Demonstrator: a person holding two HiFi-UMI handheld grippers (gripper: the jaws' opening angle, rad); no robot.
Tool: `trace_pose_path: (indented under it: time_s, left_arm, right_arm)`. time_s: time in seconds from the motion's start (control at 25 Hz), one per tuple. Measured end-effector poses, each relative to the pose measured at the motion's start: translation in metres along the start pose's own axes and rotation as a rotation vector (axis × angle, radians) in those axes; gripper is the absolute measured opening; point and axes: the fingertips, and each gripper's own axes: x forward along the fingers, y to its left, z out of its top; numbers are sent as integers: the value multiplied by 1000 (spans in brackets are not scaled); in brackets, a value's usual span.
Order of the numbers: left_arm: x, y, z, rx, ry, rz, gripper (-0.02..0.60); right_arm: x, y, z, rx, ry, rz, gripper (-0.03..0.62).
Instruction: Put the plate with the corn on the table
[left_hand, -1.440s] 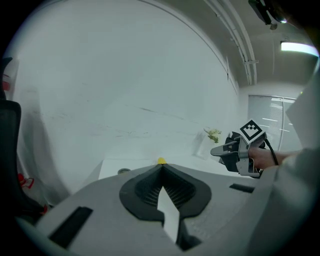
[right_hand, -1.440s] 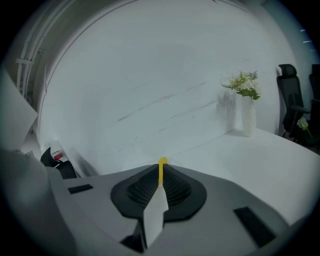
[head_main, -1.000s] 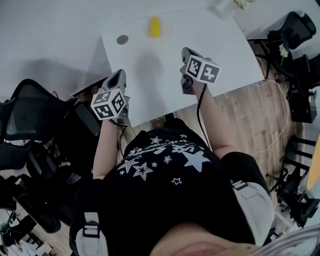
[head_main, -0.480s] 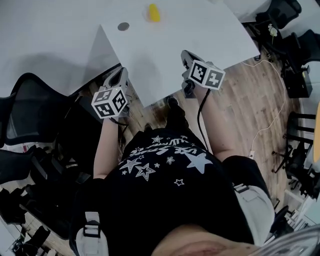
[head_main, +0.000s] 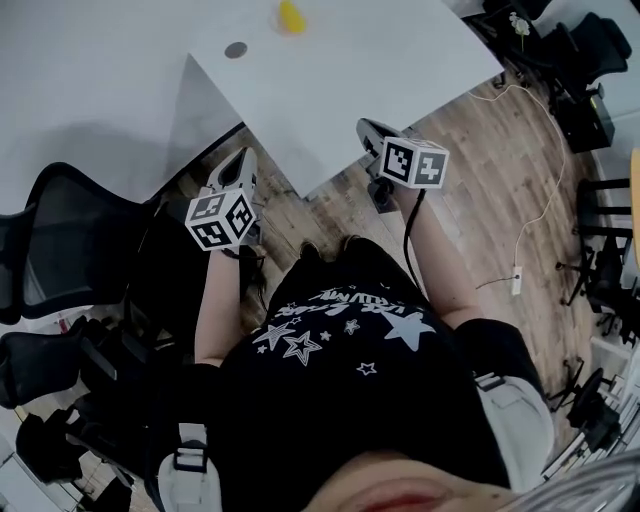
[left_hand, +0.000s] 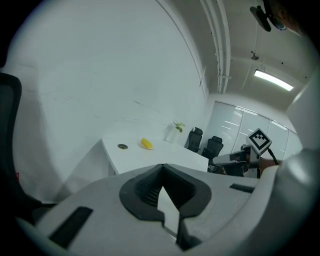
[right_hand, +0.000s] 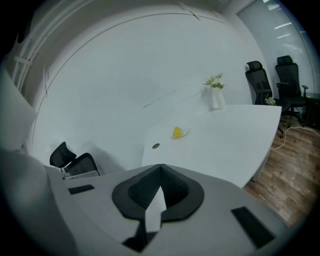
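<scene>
White table (right_hand: 230, 140) carries corn plate (right_hand: 186, 132); jaws together, empty

Open tabletop (right_hand: 225, 145) around corn plate (right_hand: 187, 132), vase (right_hand: 216, 97) at far edge, chairs (head_main: 60, 230) left

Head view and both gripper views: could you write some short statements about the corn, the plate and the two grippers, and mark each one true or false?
1. The yellow corn cob lies on a pale round plate on the white table. True.
2. The left gripper holds that plate. False: its jaws are together, with nothing between them.
3. The right gripper has its jaws wide apart. False: they are together and empty.
4. A white vase with flowers stands on the same table. True.
</scene>
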Motion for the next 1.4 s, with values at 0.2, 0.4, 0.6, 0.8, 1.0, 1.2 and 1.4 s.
trace_pose_path:
  time_s: [0.2, 0.4, 0.6, 0.8, 1.0, 1.2, 1.4]
  left_arm:
    - [-10, -8, 4, 10, -16, -2, 6]
    - [-20, -43, -14, 21, 20, -9, 6]
    - [-39, -102, -33, 55, 22, -31, 6]
    - [-69, -154, -47, 77, 1, -37, 6]
    - [-103, -188, -64, 88, -10, -30, 6]
    - [-135, -213, -79, 92, -19, -21, 6]
    - [-156, -238, -88, 104, -35, -26, 6]
  right_arm:
    - [-6, 14, -3, 9, 1, 35, 5]
    - [-36, 17, -31, 22, 29, 76, 5]
    - [-95, 3, -56, 22, 19, 85, 5]
    - [-150, -4, -70, 6, 0, 84, 5]
    - [-193, -2, -88, -6, -6, 88, 5]
    - [-230, 3, -106, 7, -22, 104, 5]
    - [-263, 2, -120, -3, -32, 102, 5]
